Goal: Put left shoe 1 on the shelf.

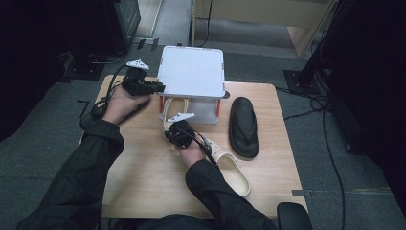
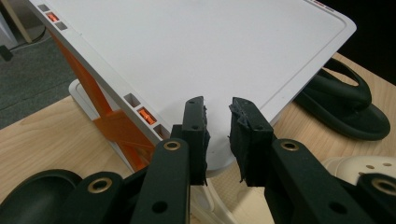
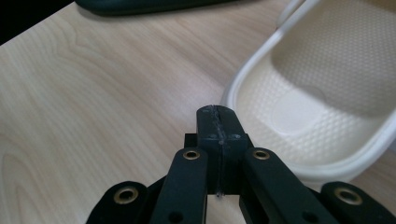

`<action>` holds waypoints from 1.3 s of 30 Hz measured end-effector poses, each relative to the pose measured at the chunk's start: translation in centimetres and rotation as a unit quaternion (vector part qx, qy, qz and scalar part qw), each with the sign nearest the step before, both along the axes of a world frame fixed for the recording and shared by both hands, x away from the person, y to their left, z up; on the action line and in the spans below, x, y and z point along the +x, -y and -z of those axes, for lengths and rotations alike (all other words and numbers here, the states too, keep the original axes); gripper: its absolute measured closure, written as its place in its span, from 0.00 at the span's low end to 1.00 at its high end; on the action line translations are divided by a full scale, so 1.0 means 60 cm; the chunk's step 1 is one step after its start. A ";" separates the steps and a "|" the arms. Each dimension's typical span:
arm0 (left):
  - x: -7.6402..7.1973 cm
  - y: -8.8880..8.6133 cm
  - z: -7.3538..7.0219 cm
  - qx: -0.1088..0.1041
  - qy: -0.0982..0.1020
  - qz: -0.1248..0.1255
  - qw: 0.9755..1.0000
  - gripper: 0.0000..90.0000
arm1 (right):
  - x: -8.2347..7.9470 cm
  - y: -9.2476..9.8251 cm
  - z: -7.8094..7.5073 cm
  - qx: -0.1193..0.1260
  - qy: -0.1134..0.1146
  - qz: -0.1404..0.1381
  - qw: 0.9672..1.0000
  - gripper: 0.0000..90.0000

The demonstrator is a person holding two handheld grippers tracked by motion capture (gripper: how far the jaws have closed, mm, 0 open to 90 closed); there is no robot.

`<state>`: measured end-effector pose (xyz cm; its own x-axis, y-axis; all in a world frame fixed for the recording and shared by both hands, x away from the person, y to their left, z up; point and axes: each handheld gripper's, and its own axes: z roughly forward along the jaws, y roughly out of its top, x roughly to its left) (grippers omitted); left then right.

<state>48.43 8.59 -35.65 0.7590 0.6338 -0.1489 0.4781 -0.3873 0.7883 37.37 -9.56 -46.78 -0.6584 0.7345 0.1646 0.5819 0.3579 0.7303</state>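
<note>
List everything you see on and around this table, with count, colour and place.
Table: one, light wood, centre of the high view.
Rack: one, white top with orange legs, at the table's far middle.
Black sandal: one, on the table right of the rack.
Second black sandal: one, partly in view on the table by the left hand.
Cream clog: one, on the table by the right hand.
Second cream clog: one, under the rack, partly hidden.
Floor: grey carpet, around the table.
Cables: black, on the floor at the right.
Left gripper: black, slightly open, empty, at the rack's left edge.
Right gripper: black, shut, empty, beside the cream clog.
Sleeves: two, black, from the bottom.
</note>
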 end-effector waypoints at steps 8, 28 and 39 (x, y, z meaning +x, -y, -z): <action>0.001 -0.001 0.001 -0.003 0.000 0.000 1.000 0.85 | 0.014 -0.001 -0.002 -0.008 -0.001 0.007 1.000 0.97; 0.001 -0.001 0.001 -0.002 0.001 -0.001 1.000 0.85 | 0.043 -0.013 -0.015 -0.006 -0.015 -0.036 0.999 0.98; 0.000 0.000 0.000 0.001 0.002 -0.002 1.000 0.85 | 0.026 0.007 -0.009 -0.052 -0.040 -0.019 0.998 1.00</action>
